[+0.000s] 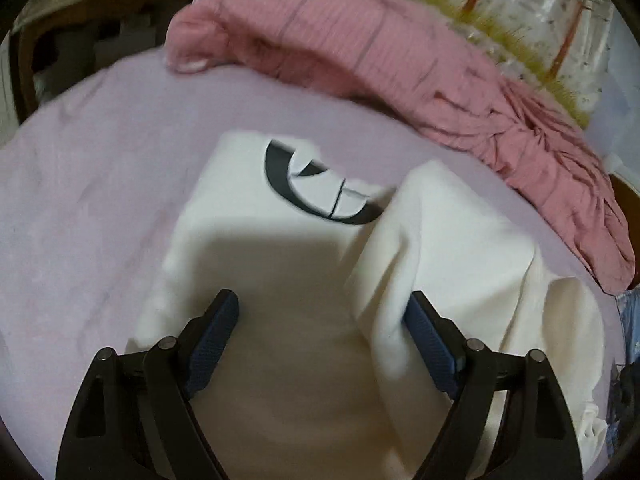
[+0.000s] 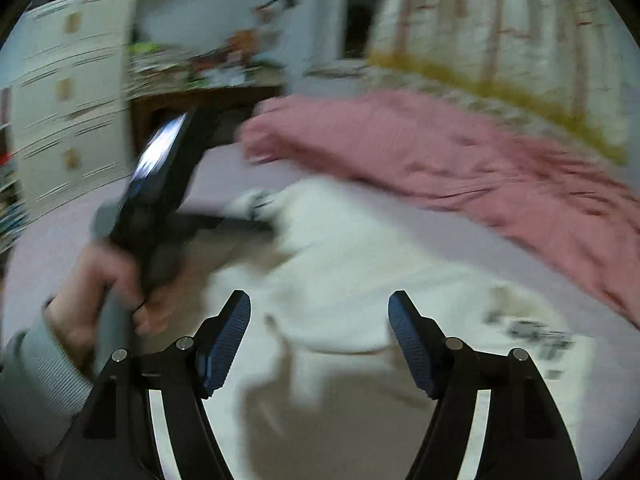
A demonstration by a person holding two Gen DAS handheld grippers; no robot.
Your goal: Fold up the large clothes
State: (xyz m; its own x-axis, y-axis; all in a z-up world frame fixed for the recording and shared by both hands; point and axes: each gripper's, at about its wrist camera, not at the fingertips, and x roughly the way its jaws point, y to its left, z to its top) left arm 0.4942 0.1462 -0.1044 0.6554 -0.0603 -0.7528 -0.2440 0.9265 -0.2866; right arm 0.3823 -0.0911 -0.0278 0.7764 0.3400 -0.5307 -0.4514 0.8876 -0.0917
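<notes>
A large white garment [image 1: 288,280] with a black curved print [image 1: 280,176] lies spread on the lilac bed sheet [image 1: 80,184]. One part of it is folded over at the right [image 1: 448,240]. My left gripper [image 1: 324,308] hangs open just above the cloth, and the folded edge lies against its right pad [image 1: 424,328]. In the right wrist view, which is blurred, my right gripper [image 2: 320,304] stands open over the white garment [image 2: 360,264], with nothing pressed between its pads. A person's hand [image 2: 100,280] in a grey sleeve holds the left tool at the left.
A crumpled pink blanket [image 1: 400,64] runs along the far side of the bed, also in the right wrist view [image 2: 460,152]. Behind it hangs a pale patterned curtain [image 2: 500,40]. A white drawer unit [image 2: 72,92] and a dark cluttered desk [image 2: 208,92] stand at the far left.
</notes>
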